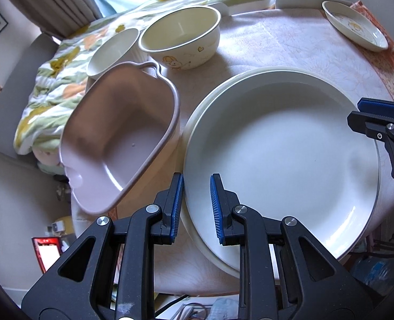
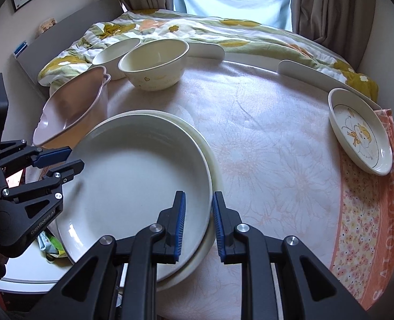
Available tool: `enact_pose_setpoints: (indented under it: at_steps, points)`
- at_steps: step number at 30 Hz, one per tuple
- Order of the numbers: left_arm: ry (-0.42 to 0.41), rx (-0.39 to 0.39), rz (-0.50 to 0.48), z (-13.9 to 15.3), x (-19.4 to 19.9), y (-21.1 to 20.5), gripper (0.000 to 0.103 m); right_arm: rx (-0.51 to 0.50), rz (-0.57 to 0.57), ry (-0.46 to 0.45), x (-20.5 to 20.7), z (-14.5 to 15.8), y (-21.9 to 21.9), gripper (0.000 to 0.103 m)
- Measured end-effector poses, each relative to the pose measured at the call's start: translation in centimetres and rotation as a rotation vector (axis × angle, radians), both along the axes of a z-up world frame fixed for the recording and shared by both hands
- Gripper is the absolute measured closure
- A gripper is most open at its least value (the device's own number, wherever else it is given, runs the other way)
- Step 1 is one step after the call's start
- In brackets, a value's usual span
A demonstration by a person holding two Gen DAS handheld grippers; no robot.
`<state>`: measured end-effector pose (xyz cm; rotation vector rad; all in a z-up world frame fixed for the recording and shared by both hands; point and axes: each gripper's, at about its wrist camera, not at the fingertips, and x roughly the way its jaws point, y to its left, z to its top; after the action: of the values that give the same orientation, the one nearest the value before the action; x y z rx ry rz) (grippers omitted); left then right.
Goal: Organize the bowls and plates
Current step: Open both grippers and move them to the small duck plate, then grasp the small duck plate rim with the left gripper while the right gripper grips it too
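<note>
**Both grippers straddle the rim of the top plate, neither clamped**

Left gripper (image 1: 196, 208): fingers parted to a narrow gap, with the near-left rim of the large white plate (image 1: 282, 157) passing between them. The pads do not seem to touch the rim; nothing is held. From the right wrist view the same tool (image 2: 69, 160) sits at the plate's left edge, one finger above the rim, one below, gap visible.

Right gripper (image 2: 198, 221): fingers also narrowly parted, one inside the plate's right rim, one outside it. No contact that I can confirm. In the left wrist view it (image 1: 355, 114) shows at the plate's far right edge.

The large white plate rests on a second plate (image 2: 213, 160) of about the same size, slightly off-centre, so the lower rim peeks out as a crescent. The stack sits at the near-left edge of the table (image 2: 263, 133) and seems to overhang it a little. Judgement: opposite-side placement suits a two-handed lift or nudge of a wide, shallow plate, or this is the release after stacking; cannot say which.

Outward, along the left edge: a pink handled dish (image 1: 117, 138), tilted, just beside the stack. Beyond it, near the far-left corner, a cream bowl with a cartoon print (image 1: 181, 37) and a plain white bowl (image 1: 114, 50), touching or nearly so. Well apart, at the right edge, a small duck-print plate (image 2: 359, 130) lies partly on an orange floral cloth (image 2: 362, 226). Bowls are not yet nested; the small plate stands alone.
</note>
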<state>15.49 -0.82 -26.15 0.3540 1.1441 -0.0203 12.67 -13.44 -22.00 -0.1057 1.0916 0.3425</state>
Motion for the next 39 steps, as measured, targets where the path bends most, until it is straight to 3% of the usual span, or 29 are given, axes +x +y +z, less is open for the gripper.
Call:
enact_pose_setpoints:
  at_steps: [6,10,11,12,14,15,17,18,19,24,32,35,39]
  points:
    - [0.003,-0.032,0.004,0.8,-0.3,0.5,0.084,0.006,-0.018,-0.017,-0.3,0.8,-0.2,0.084]
    - [-0.034,-0.078,0.008,3.3,-0.6,0.7,0.084,0.011,-0.045,-0.04,-0.5,2.5,-0.5,0.084]
    - [-0.047,-0.087,0.005,4.1,-0.7,0.6,0.08,0.012,-0.06,-0.047,-0.6,3.1,-0.7,0.084]
    - [-0.074,-0.104,-0.008,5.4,-0.9,0.5,0.072,0.02,-0.073,-0.051,-0.6,3.7,-1.0,0.084]
    - [-0.117,-0.127,-0.022,7.3,-1.1,0.3,0.005,0.034,-0.097,-0.061,-0.8,4.8,-1.5,0.084]
    - [-0.158,-0.148,-0.031,8.5,-1.3,0.2,0.0,0.033,-0.113,-0.067,-0.9,5.3,-1.9,0.082]
    - [-0.229,-0.19,-0.066,11.0,-1.6,-0.3,0.0,0.022,-0.151,-0.097,-1.2,6.7,-2.8,0.057]
    - [-0.234,-0.199,-0.081,11.6,-1.4,-0.6,0.0,0.019,-0.17,-0.118,-1.4,7.5,-3.3,0.024]
    - [-0.234,-0.21,-0.102,12.2,-1.1,-1.1,0.0,0.023,-0.189,-0.138,-1.6,8.3,-4.0,0.001]
    - [-0.253,-0.318,-0.204,15.1,0.9,-3.1,0.0,0.045,-0.294,-0.212,-2.3,11.4,-8.0,0.0]
    - [-0.23,-0.478,-0.367,18.3,6.1,-10.2,0.0,0.043,-0.468,-0.192,-2.3,14.8,-15.2,0.0]
    - [-0.171,-0.541,-0.398,17.3,9.3,-12.7,0.0,0.078,-0.503,-0.156,-1.2,13.6,-17.5,0.0]
    - [-0.035,-0.59,-0.413,13.4,14.5,-16.7,0.001,0.206,-0.578,-0.107,0.3,10.2,-21.3,0.0]
